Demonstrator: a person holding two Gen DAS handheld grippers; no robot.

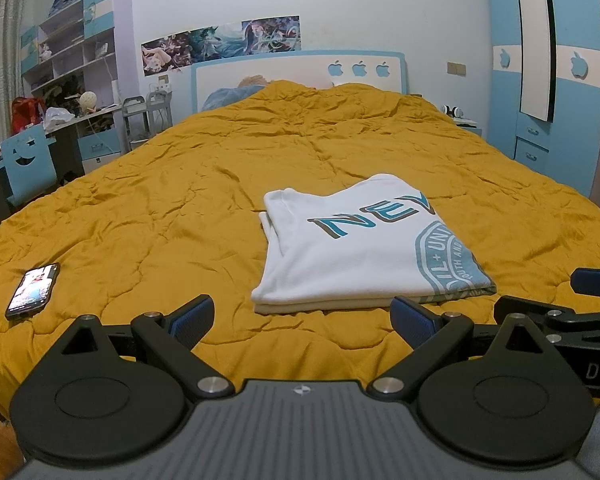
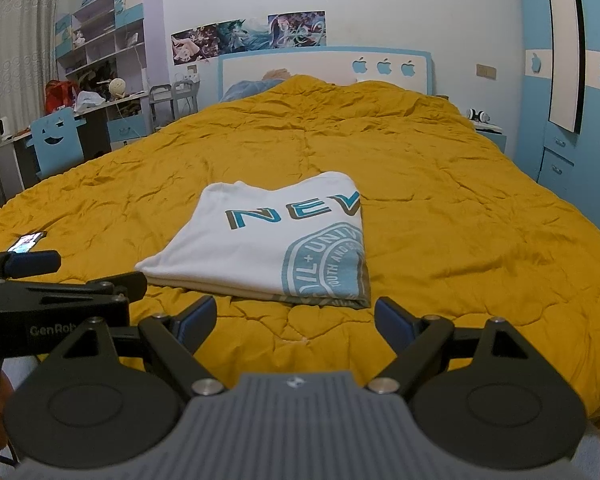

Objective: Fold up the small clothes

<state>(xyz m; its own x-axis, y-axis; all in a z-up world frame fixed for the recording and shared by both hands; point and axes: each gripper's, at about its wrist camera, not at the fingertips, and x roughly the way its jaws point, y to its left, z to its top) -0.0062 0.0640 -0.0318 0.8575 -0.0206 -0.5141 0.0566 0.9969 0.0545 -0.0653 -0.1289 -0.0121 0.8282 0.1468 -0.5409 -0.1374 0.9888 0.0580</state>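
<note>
Folded tee (image 1: 360, 248) on quilt (image 1: 180, 200), seemingly untouched

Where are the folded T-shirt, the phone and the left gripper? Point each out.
folded T-shirt (image 1: 356, 252), left wrist view, on the white chest panel below the lettering.
phone (image 1: 33, 291), left wrist view, on its lit screen.
left gripper (image 1: 302, 316), left wrist view, midway between the open blue-padded fingertips.

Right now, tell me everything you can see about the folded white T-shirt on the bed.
The white cotton-looking T-shirt lies folded into a neat, layered rectangle, flat on the mustard-yellow quilted bedspread. Its top face shows teal-and-grey letters "NEV", cut off by the fold, above part of a round teal badge. Stacked edges face the cameras. Nothing but the bedspread touches it; both open grippers sit short of it.
</note>
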